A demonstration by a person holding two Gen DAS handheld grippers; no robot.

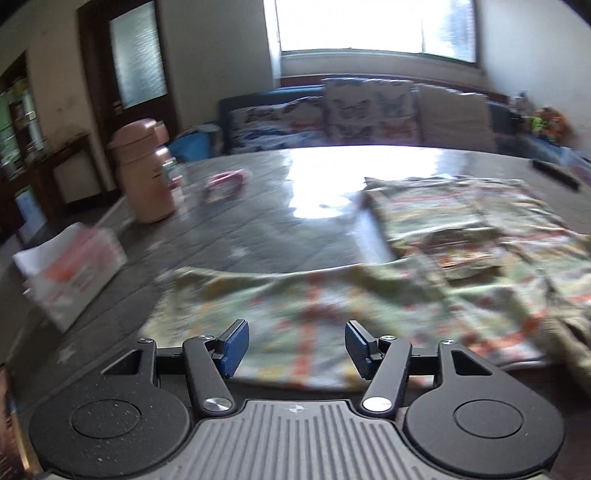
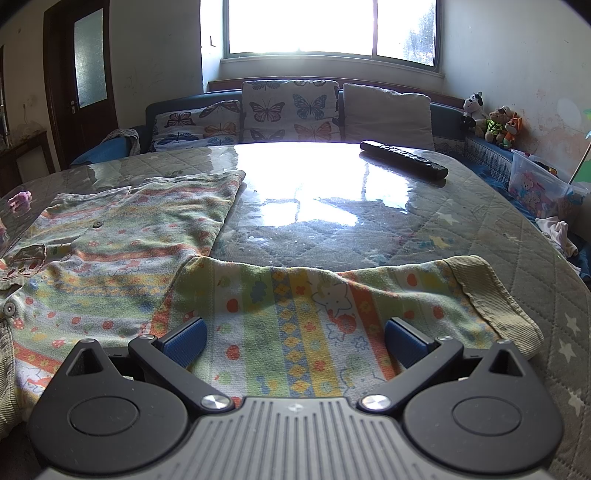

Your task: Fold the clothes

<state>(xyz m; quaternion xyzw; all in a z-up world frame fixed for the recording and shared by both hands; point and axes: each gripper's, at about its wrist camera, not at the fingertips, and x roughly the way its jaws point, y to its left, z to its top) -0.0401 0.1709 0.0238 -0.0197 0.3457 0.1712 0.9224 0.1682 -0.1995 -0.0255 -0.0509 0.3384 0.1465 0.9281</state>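
Table: shiny quilted table (image 2: pixel 369 221) by a window | Clothes: striped baby top (image 2: pixel 122 240) low in frame, sleeve (image 2: pixel 314 306) under right gripper (image 2: pixel 293 341) | Both grippers, left gripper (image 1: pixel 295 349) too: apart, holding nothing

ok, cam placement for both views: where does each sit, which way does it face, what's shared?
Left wrist: on the left gripper, jaws apart, looking forward and down over the patterned garment toward the pink bin; image blurred.
Right wrist: on the right gripper, jaws apart above the garment's sleeve, facing the remote.
Shared: garment, glass-topped table, butterfly cushions, window.
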